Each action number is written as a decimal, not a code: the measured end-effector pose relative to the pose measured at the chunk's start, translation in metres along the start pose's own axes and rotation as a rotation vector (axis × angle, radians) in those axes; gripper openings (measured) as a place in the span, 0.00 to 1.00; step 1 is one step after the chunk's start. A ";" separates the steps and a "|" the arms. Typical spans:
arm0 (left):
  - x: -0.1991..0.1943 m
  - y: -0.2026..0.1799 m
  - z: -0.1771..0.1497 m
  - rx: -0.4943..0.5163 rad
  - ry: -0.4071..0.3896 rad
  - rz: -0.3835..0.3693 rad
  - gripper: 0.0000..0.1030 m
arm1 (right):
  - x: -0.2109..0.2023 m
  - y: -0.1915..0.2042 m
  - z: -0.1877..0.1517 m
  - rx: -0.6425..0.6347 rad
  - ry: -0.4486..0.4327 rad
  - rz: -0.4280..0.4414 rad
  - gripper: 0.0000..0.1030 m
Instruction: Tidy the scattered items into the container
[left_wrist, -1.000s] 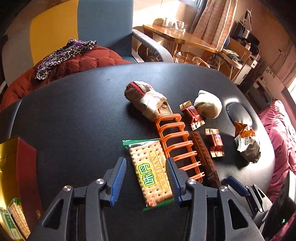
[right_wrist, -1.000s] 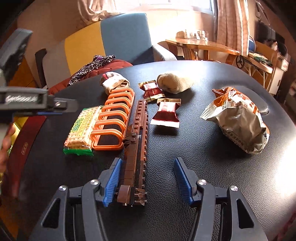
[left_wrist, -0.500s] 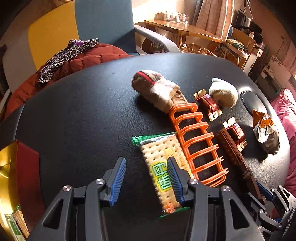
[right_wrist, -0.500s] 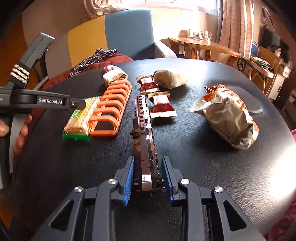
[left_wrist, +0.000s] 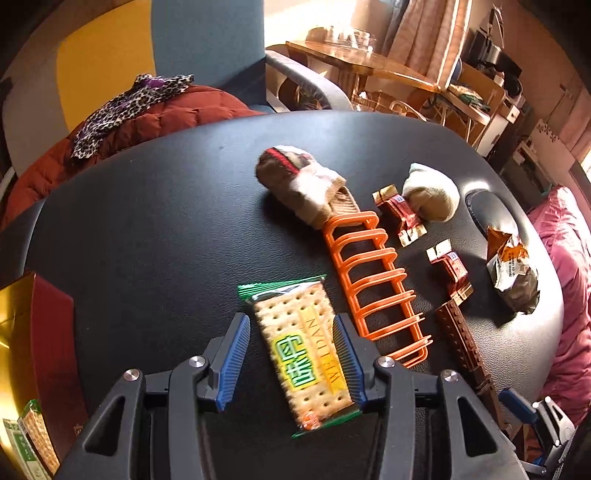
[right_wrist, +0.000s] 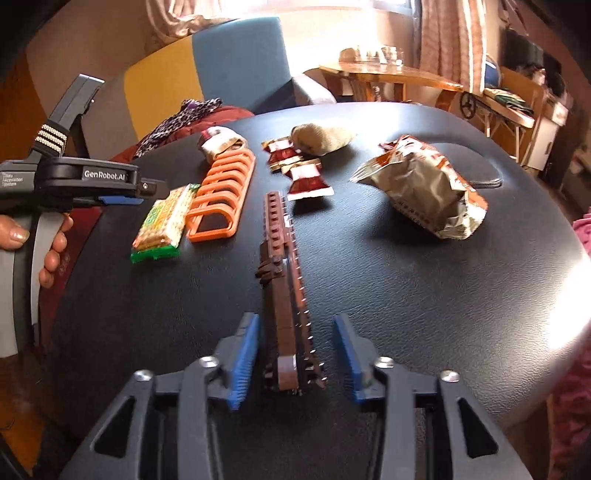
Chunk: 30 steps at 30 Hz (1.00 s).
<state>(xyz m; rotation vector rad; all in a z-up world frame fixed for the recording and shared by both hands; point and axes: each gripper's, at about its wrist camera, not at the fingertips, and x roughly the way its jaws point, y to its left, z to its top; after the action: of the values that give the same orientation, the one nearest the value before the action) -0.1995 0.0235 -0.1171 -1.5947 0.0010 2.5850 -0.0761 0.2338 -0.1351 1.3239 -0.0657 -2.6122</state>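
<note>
The right gripper (right_wrist: 295, 350) had its blue pads clamped on the near end of the brown brick strip (right_wrist: 284, 291) half a second ago; its jaws have just been opening, and the pads now stand clear of the strip on both sides, with the strip lying between them on the black table (right_wrist: 424, 295). In my judgement the grasp has been released or is being reset, so this item is not yet secured for transfer.

The left gripper (left_wrist: 291, 363) has shifted relative to the cracker packet (left_wrist: 303, 347): half a second ago only its right pad lay over the packet, and now the packet sits between the two pads. The right pad appears to touch the packet's edge; the left pad stands apart from it. The jaws are spread and nothing is gripped. A pick-up looks imminent but has not been made.

The red and gold box (left_wrist: 33, 354), presumably the container, sits at the table's left edge and already holds cracker packets. The orange rack (left_wrist: 373, 284), two socks, red wrappers and the crumpled snack bag (right_wrist: 424, 192) remain on the table.

Legible writing: "WELDAN" and large green Chinese characters on the cracker packet; "GenRobot.AI" on the left gripper's body as seen from the right wrist view. Print on the snack bag is unreadable.
</note>
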 end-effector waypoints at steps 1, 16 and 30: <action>0.003 -0.002 0.001 0.007 0.002 0.009 0.47 | 0.000 -0.001 0.000 0.006 0.000 -0.002 0.52; -0.001 0.011 -0.019 0.016 -0.029 -0.013 0.41 | -0.011 -0.008 0.016 0.048 -0.079 -0.034 0.58; -0.033 0.066 -0.053 -0.165 -0.030 -0.090 0.41 | 0.062 0.069 0.120 -0.111 -0.050 0.047 0.69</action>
<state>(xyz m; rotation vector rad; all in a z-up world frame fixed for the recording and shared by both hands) -0.1430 -0.0475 -0.1151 -1.5667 -0.2874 2.5988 -0.1959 0.1473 -0.1037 1.2063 0.0391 -2.5697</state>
